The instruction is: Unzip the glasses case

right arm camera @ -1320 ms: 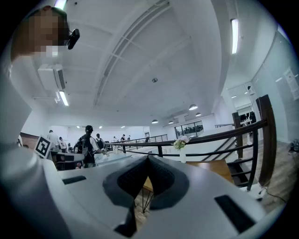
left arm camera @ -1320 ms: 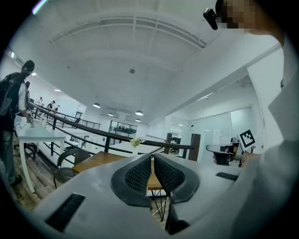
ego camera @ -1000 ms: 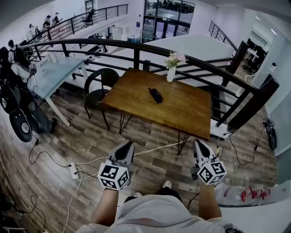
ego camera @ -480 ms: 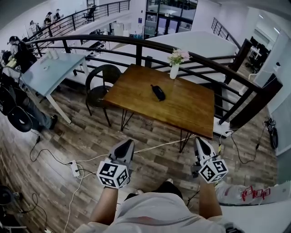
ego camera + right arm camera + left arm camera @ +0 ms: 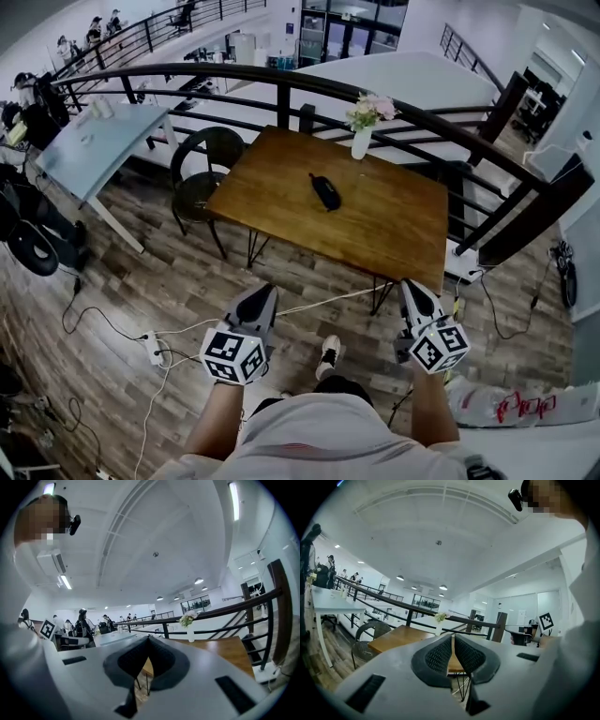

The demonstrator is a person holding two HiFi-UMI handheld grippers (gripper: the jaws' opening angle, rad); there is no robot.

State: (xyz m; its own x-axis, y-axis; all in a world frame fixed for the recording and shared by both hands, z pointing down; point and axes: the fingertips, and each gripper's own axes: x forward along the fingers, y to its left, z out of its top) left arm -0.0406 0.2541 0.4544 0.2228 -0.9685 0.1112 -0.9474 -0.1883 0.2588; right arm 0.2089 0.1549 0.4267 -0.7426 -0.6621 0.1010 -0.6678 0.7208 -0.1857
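In the head view the glasses case (image 5: 324, 191) lies near the middle of the wooden table (image 5: 272, 211), a little toward the far edge where a vase (image 5: 361, 142) stands. The left gripper (image 5: 262, 294) and right gripper (image 5: 412, 287) are held over the floor, well short of the near edge. The zip pull is too small to make out, so the wrong end may get pinched. The left gripper view shows its jaws pressed together with nothing between them; the case cannot be made out there. The right gripper view shows the same, closed and empty. With neither gripper steadying the light case, a tug on the zip would likely slide it toward the vase.
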